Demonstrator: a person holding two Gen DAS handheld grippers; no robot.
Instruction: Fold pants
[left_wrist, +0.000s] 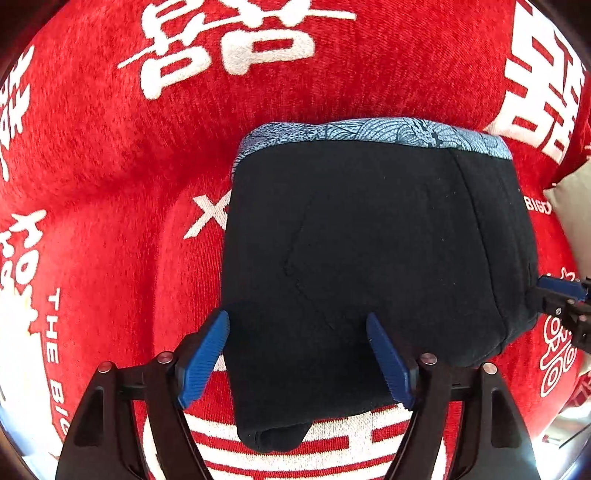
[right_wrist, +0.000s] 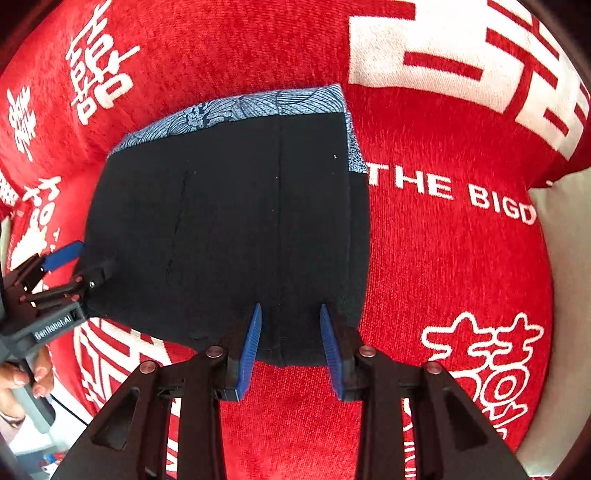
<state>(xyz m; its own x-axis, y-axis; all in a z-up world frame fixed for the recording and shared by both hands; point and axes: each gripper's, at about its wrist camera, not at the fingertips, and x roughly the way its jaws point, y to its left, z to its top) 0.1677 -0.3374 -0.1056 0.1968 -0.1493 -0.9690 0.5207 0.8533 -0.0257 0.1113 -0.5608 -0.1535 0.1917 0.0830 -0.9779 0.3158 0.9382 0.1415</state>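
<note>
The black pants (left_wrist: 369, 240) lie folded into a compact block on the red cloth, with a blue patterned waistband (left_wrist: 369, 131) along the far edge. They also show in the right wrist view (right_wrist: 229, 221). My left gripper (left_wrist: 297, 325) is open, its blue fingers astride the near left part of the pants. My right gripper (right_wrist: 290, 314) is open over the near right edge of the pants. Each gripper shows at the edge of the other's view, the left (right_wrist: 79, 262) and the right (left_wrist: 561, 295).
The red cloth (left_wrist: 110, 166) with white characters and lettering covers the whole surface. A beige cushion (right_wrist: 569, 258) lies at the right edge. A hand (right_wrist: 22, 380) holds the left gripper's handle at the lower left.
</note>
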